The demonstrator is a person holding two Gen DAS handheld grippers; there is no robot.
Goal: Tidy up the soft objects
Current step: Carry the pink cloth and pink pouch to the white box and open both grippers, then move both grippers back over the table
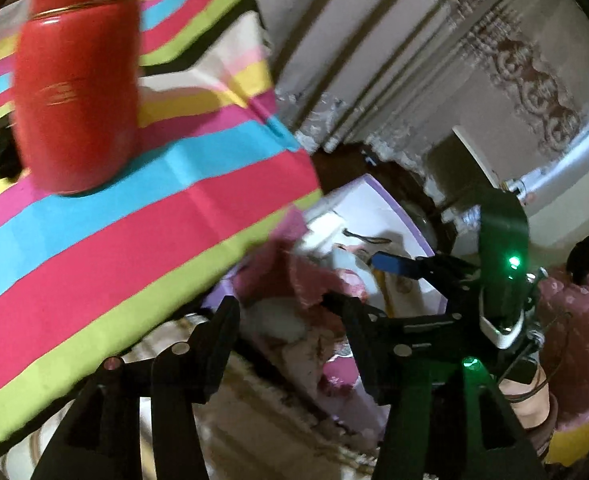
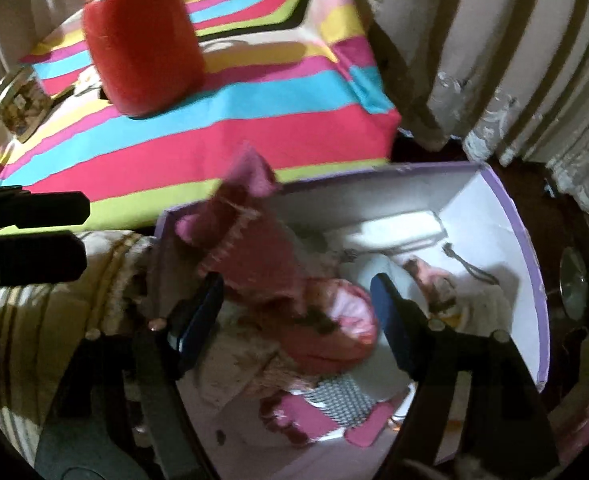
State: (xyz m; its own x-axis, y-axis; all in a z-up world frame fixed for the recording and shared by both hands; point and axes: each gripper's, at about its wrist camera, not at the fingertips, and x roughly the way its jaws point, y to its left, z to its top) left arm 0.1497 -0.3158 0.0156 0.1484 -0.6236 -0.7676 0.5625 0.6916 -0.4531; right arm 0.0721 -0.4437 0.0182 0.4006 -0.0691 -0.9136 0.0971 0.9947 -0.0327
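Pink knitted cloth, fringed along one edge, is draping crumpled over the near wall of the purple-rimmed white box and trailing down onto the pink and white soft items piled inside it. Right claw is hanging wide open over that pile, gripping nothing. Left claw is also spread open and empty just outside the box, beside the striped bench carrying the red container.
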